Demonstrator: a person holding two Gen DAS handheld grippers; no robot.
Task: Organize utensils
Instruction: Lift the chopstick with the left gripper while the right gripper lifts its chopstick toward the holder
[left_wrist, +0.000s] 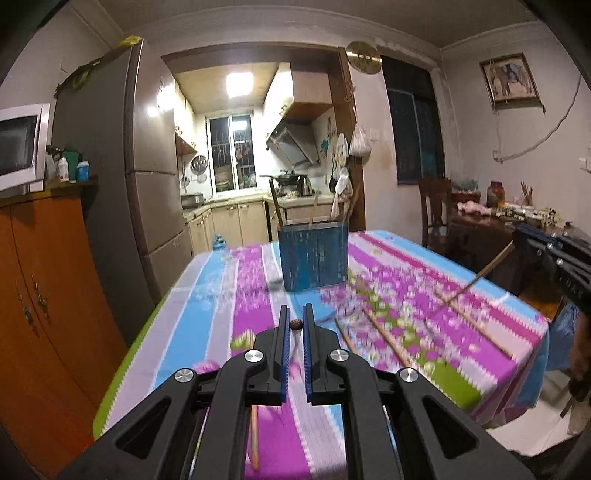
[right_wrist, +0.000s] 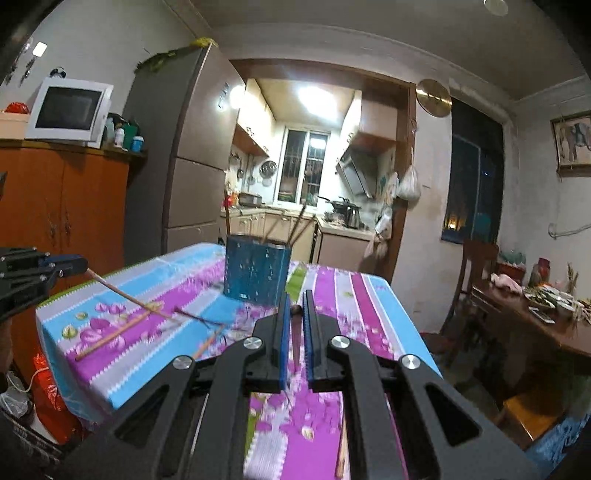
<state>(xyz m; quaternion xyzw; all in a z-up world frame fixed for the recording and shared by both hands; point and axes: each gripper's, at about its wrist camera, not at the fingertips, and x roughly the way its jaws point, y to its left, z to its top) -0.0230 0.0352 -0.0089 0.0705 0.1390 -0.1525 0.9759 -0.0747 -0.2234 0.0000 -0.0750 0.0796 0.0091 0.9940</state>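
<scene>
A blue utensil holder (left_wrist: 312, 258) (right_wrist: 256, 273) stands on the striped floral tablecloth (left_wrist: 229, 295) with a few chopsticks upright in it. My left gripper (left_wrist: 295, 314) is shut on a wooden chopstick (left_wrist: 296, 325), whose shaft hangs below the jaws. Seen from the right wrist, the left gripper (right_wrist: 83, 266) holds that chopstick (right_wrist: 129, 295) slanting down toward the cloth. My right gripper (right_wrist: 296, 299) is shut on a dark chopstick (right_wrist: 296, 314). In the left wrist view the right gripper (left_wrist: 517, 236) carries this stick (left_wrist: 480, 275) at a slant. Loose chopsticks (left_wrist: 388, 339) (right_wrist: 110, 339) lie on the cloth.
A wooden cabinet (left_wrist: 44, 295) with a microwave (left_wrist: 18, 147) and a tall fridge (left_wrist: 147, 166) stand left of the table. A chair (right_wrist: 476, 280) and a cluttered side table (right_wrist: 535, 317) are to the right. The kitchen doorway lies beyond the table's far edge.
</scene>
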